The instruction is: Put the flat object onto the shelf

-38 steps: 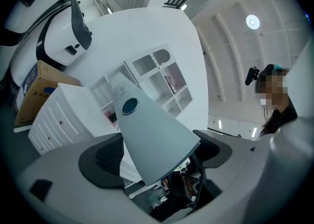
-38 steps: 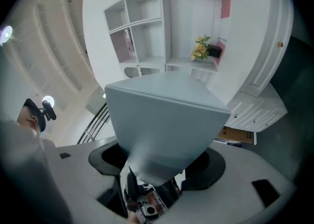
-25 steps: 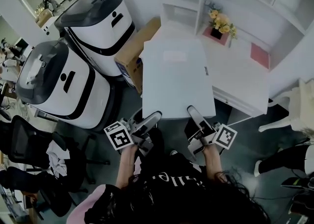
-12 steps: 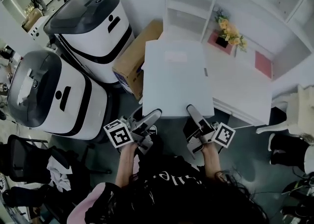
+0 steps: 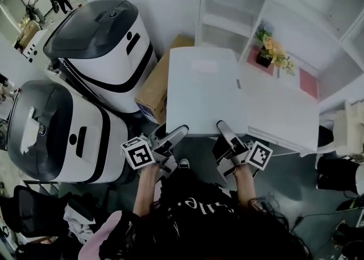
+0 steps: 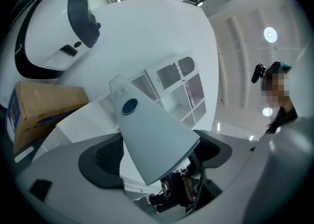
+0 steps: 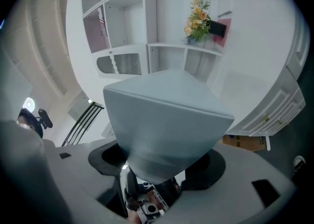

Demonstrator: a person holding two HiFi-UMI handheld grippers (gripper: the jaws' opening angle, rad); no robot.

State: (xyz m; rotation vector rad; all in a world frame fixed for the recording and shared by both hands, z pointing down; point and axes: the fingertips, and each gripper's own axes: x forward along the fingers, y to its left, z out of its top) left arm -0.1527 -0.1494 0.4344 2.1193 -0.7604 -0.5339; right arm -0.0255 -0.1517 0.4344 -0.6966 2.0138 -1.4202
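Note:
A large flat white board (image 5: 205, 91) is held level in front of the person, and its near edge is clamped at two spots. My left gripper (image 5: 180, 133) is shut on the edge's left part, my right gripper (image 5: 223, 128) on its right part. In the left gripper view the board (image 6: 149, 135) runs out as a pale wedge from between the jaws of the left gripper (image 6: 164, 171). The right gripper view shows the board (image 7: 164, 120) the same way, rising from the right gripper (image 7: 154, 169). A white shelf unit (image 5: 230, 11) stands just beyond the board's far edge.
Two big white-and-black machines (image 5: 105, 42) (image 5: 57, 133) stand at the left, with a cardboard box (image 5: 154, 88) beside the board. A white counter (image 5: 287, 114) at the right carries a flower pot (image 5: 272, 51) and a pink item (image 5: 308, 82). A white chair (image 5: 348, 128) is at the far right.
Both grippers keep the same hold on the board. The surroundings have shifted in view: the shelf unit looks a little nearer and the two machines sit lower at the left.

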